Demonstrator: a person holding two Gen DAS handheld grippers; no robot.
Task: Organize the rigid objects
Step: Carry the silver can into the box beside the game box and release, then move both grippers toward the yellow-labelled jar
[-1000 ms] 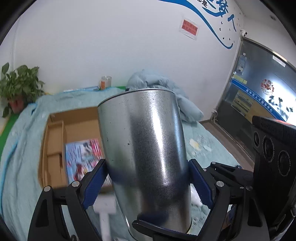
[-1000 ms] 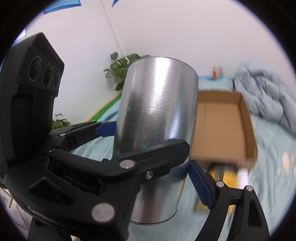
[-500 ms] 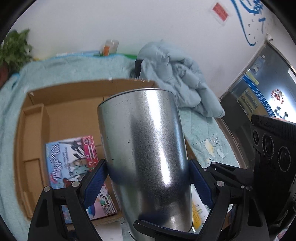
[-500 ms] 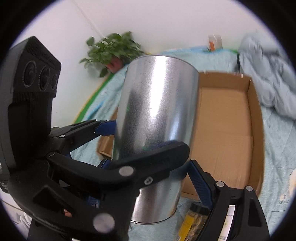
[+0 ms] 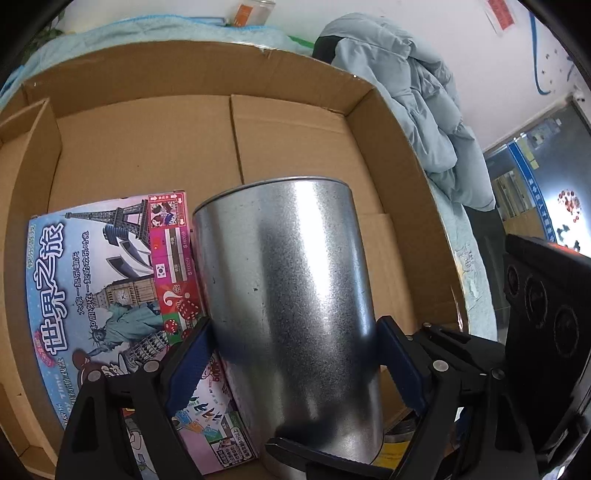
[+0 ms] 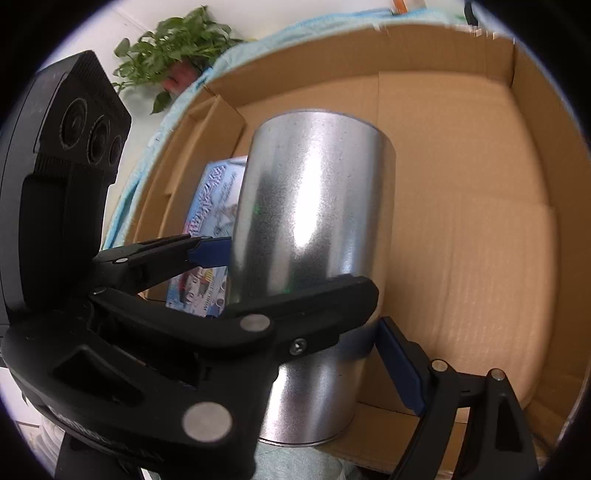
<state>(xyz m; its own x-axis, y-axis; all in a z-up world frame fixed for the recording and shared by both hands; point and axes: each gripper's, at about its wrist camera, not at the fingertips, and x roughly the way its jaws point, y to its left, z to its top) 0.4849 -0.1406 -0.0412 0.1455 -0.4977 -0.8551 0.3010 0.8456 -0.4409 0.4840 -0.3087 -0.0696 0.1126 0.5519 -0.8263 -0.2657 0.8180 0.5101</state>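
Observation:
A tall galvanised metal can (image 5: 295,277) hangs tilted over the open cardboard box (image 5: 388,147), close to its near wall. My left gripper (image 5: 295,354) is shut on the can's lower half, a blue pad on each side. My right gripper (image 6: 295,365) grips the same can (image 6: 314,192) crosswise, with one blue pad (image 6: 400,365) against its side. Its other finger is hidden behind the left gripper's black body (image 6: 66,177). A colourful board game box (image 5: 103,277) lies flat on the floor of the cardboard box (image 6: 517,74), left of the can.
A pale blue padded jacket (image 5: 424,92) lies beyond the box on the teal sheet (image 5: 110,33). A potted plant (image 6: 173,48) stands at the far left corner and a jar with an orange label (image 5: 251,7) by the wall. A yellow-labelled item (image 5: 391,450) lies just outside the box's near wall.
Both grippers have carried the can down and forward, tilting to look down. The cardboard box, earlier ahead on the sheet, now fills both views beneath the can.

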